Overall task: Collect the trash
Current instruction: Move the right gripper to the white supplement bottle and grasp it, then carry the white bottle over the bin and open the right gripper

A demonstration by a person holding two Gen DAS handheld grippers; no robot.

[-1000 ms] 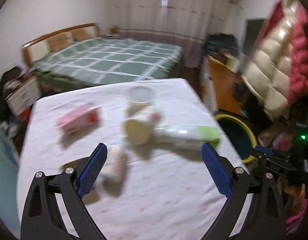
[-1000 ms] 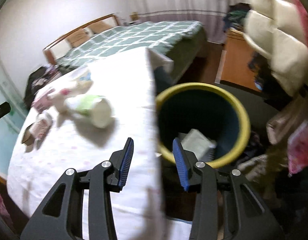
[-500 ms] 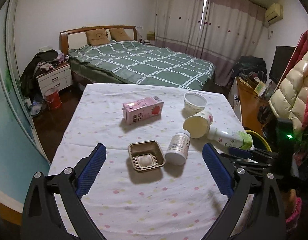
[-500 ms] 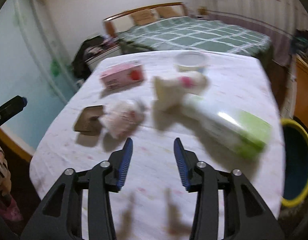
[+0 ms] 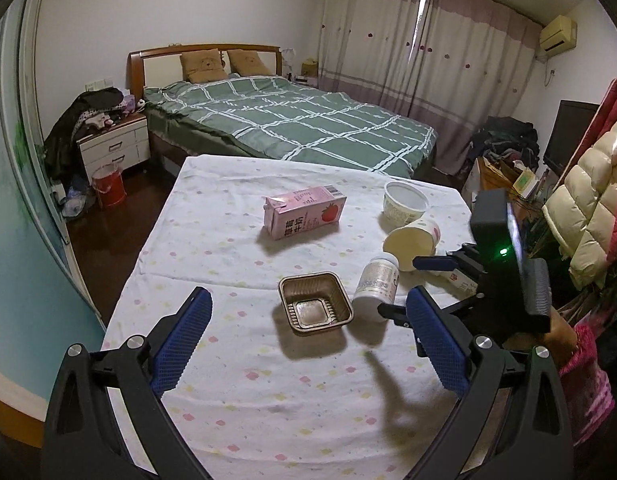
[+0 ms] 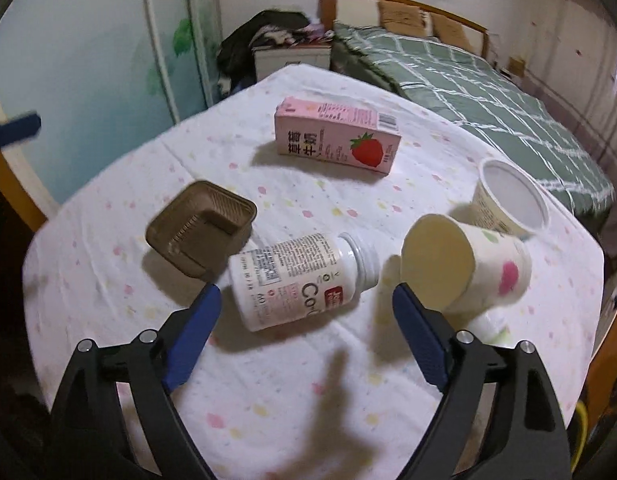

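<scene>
Trash lies on a white dotted tablecloth (image 5: 236, 392): a pink strawberry milk carton (image 5: 304, 216) (image 6: 336, 142), a brown tray (image 5: 315, 303) (image 6: 202, 230), a white pill bottle on its side (image 5: 376, 282) (image 6: 304, 282), a tipped paper cup (image 5: 412, 242) (image 6: 464, 268) and an upright tub (image 5: 404, 202) (image 6: 510, 200). My left gripper (image 5: 308, 348) is open and empty above the table, near the brown tray. My right gripper (image 6: 306, 332) is open, just short of the pill bottle; it also shows in the left wrist view (image 5: 412, 288).
A green checked bed (image 5: 292, 120) stands beyond the table, with a nightstand (image 5: 114, 148) to its left. Jackets (image 5: 588, 184) hang at the right. A yellow bin rim (image 6: 580, 440) shows low at the table's right edge, beside a green-labelled bottle tip (image 6: 490, 326).
My right gripper swung from the yellow-rimmed bin back over the table, opened wider and now faces the pill bottle. My left gripper pulled back, showing the whole table.
</scene>
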